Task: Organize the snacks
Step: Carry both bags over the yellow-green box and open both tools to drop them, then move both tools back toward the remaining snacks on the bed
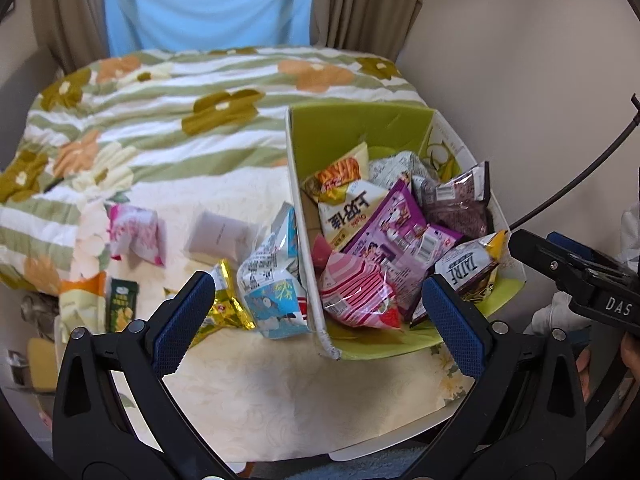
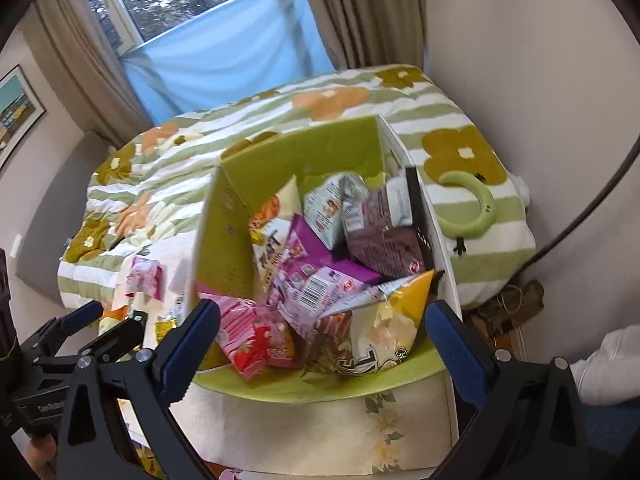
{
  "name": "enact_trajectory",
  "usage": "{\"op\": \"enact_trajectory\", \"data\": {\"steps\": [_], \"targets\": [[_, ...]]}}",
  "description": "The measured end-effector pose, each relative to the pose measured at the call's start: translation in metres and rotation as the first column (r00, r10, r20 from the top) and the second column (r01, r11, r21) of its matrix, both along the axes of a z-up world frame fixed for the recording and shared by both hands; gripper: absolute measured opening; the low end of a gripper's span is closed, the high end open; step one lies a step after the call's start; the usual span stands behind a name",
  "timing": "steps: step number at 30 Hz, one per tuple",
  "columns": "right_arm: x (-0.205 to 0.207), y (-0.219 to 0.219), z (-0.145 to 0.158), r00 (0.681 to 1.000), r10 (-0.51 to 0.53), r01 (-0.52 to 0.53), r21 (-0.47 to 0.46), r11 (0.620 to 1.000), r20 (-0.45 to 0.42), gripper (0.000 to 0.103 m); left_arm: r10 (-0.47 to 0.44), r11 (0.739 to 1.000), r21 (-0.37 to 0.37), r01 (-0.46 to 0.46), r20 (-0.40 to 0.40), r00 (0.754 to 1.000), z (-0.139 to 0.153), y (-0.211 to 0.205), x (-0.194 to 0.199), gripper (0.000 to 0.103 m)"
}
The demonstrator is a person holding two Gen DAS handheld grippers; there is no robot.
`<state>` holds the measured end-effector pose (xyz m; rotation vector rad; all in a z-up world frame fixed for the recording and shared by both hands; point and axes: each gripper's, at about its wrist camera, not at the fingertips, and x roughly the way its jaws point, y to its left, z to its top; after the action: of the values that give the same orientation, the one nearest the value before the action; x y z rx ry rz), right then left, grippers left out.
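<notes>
A cardboard box with a green inside stands on the cream tablecloth and holds several snack packs: a pink striped one, a purple one and a dark one. My right gripper is open over the box's near end; a yellow and white pack lies in the box between its fingers, untouched by the pads. My left gripper is open and empty above the box's left wall. A blue and white pack leans on that wall outside, beside a gold pack.
More packs lie left of the box: a pink one, a pale grey one and a green one. A bed with a flowered quilt is behind. A green ring lies on it. The wall runs close on the right.
</notes>
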<state>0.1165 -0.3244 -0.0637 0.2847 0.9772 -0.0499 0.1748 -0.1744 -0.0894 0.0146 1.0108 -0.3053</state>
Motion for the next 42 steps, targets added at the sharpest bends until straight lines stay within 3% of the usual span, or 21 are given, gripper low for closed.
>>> {"op": "enact_trajectory", "data": {"steps": [4,10,17,23,32,42], "targets": [[-0.003,0.007,0.016,0.998,0.052,-0.052,0.001,0.999,0.043,0.102,0.020,0.999,0.034,-0.022,0.045,0.999,0.017,-0.001,-0.010,0.102],[-0.003,0.027,0.037,0.980,0.150,-0.149,-0.020,0.989,0.134,0.102,0.122,0.989,0.068,-0.129,0.097,0.988,0.036,0.024,-0.024,0.102],[0.006,0.067,0.048,0.949,0.252,-0.251,-0.031,0.967,0.189,0.102,0.273,0.956,0.077,-0.284,0.126,0.954,0.047,0.086,-0.043,0.102],[0.013,0.123,0.041,0.926,0.319,-0.323,-0.013,0.946,0.201,0.102,0.352,0.930,0.065,-0.362,0.130,0.927,0.046,0.153,-0.056,0.102],[0.029,0.219,0.009,0.937,0.304,-0.309,0.007,0.951,0.171,0.102,0.342,0.935,0.083,-0.346,0.058,0.938,0.022,0.260,-0.031,0.102],[0.040,0.285,-0.067,0.985,0.163,-0.164,0.023,0.986,0.051,0.102,0.222,0.974,0.072,-0.216,-0.094,0.971,-0.060,0.320,0.016,0.102]]}}
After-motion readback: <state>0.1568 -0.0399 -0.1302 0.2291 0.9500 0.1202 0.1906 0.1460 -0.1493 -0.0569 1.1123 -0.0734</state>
